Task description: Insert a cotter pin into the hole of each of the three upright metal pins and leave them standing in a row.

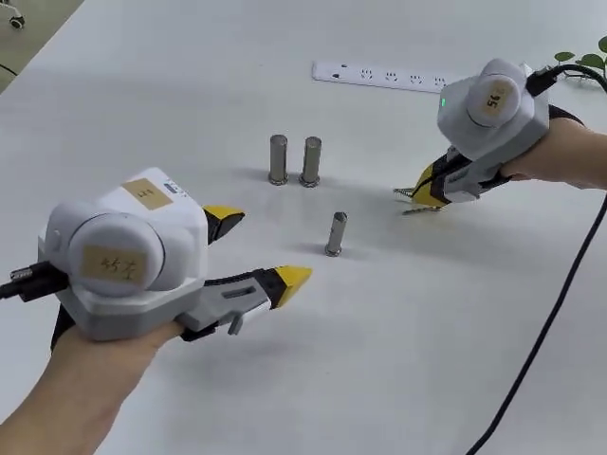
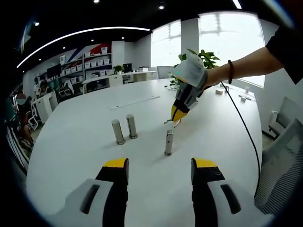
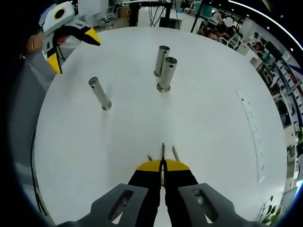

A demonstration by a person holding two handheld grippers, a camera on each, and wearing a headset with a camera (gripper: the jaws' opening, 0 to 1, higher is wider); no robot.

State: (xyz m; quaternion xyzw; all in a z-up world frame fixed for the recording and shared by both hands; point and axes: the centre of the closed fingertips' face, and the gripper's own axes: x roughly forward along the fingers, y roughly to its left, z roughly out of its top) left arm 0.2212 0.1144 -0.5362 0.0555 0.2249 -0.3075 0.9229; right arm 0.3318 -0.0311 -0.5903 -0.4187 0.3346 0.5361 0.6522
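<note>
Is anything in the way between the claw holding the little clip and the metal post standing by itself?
No, nothing visible. Only bare table lies between the right claw, shut on the cotter pin, and the lone metal pin.

Metal pins (image 1: 278,159) brushed grey steel; table (image 1: 142,95) smooth matt white

A white power strip (image 1: 379,76) lies near a plant (image 1: 583,59).
</note>
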